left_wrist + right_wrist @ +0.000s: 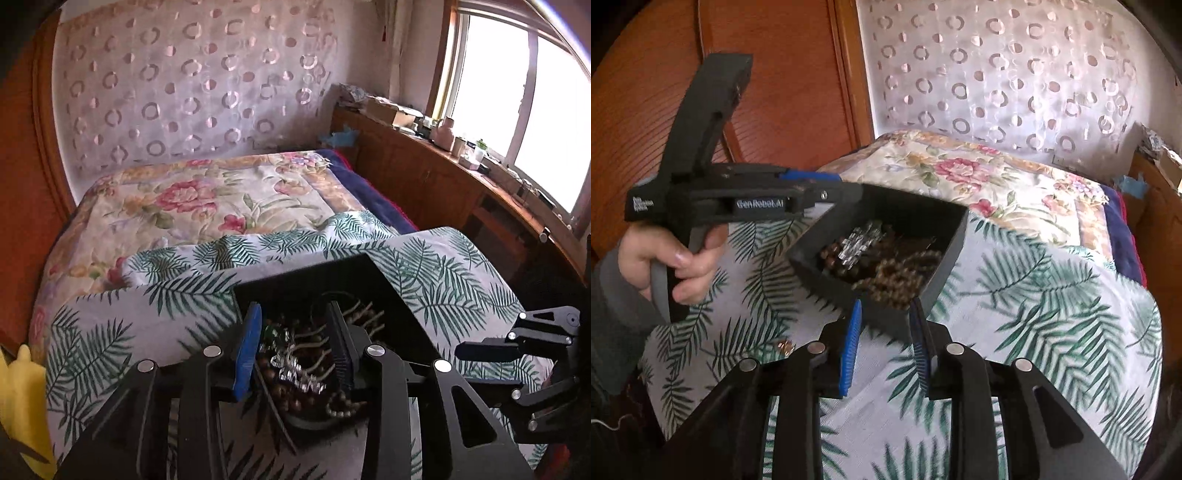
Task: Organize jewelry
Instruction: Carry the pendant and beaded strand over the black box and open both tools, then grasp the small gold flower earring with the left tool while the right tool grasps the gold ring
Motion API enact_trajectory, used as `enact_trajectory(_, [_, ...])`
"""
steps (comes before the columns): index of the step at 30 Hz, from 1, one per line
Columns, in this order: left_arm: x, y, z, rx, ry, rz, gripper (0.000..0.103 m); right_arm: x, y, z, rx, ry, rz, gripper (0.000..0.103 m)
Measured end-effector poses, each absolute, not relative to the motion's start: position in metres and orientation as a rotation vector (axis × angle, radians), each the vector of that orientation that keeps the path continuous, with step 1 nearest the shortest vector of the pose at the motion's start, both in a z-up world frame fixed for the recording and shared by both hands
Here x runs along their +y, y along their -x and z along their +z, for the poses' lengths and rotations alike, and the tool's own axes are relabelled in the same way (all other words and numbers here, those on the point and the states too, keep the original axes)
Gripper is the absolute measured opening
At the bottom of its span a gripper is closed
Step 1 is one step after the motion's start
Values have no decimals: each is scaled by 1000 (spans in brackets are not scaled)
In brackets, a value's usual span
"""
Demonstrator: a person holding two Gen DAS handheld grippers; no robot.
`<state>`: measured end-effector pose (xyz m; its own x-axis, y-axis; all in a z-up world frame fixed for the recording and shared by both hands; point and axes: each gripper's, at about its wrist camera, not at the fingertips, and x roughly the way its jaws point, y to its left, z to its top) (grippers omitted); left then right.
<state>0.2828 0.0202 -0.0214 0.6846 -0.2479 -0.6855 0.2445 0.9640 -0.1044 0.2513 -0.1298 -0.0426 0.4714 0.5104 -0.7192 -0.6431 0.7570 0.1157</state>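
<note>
We note the bed with the floral quilt [192, 199] first, running back to the circle-patterned curtain. In front of it lies the white cloth printed with green palm leaves [122, 306], draped over a surface we cannot identify beneath it.

On that cloth sits the black open-topped box [945, 254], angular, one corner toward us. It looks tilted in the right wrist view, though the fisheye may account for that. Inside lies the jewelry: brown bead strands [897, 273], a clear crystal piece [860, 240], and in the left wrist view a small pearl loop [340, 406].

A small coppery item [785, 347] rests on the cloth well apart from the box, to the left of the right claw. It is too blurred to name.

Left claw [291, 347]: fingers part-open, straddling the jewelry heap directly over the box; whether they touch beads we cannot tell. It grips nothing that we can confirm. The person's left hand [676, 266] holds its handle.

Right claw [886, 332]: fingers part-open, empty, hovering just in front of the near corner of the box, tips close to its wall.

Our judgement: the left claw is nearer the jewelry, which lies straight ahead and below it. The loose coppery item lies closer to the right claw.
</note>
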Motion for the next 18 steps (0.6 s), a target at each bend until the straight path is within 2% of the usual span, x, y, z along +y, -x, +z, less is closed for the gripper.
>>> enact_trajectory(5, [27, -253, -25, 764, 8, -266, 42, -119, -240, -61, 866, 197, 743, 29])
enact_trajectory(8, [32, -237, -30, 778, 12, -261, 42, -113, -233, -71, 881, 208, 762, 29])
enact_trajectory(11, [36, -218, -37, 790, -5, -248, 42, -104, -229, -77, 898, 220, 783, 21])
enact_trajectory(18, [48, -191, -57, 844, 10, -245, 42, -88, -228, -89, 934, 269, 805, 18])
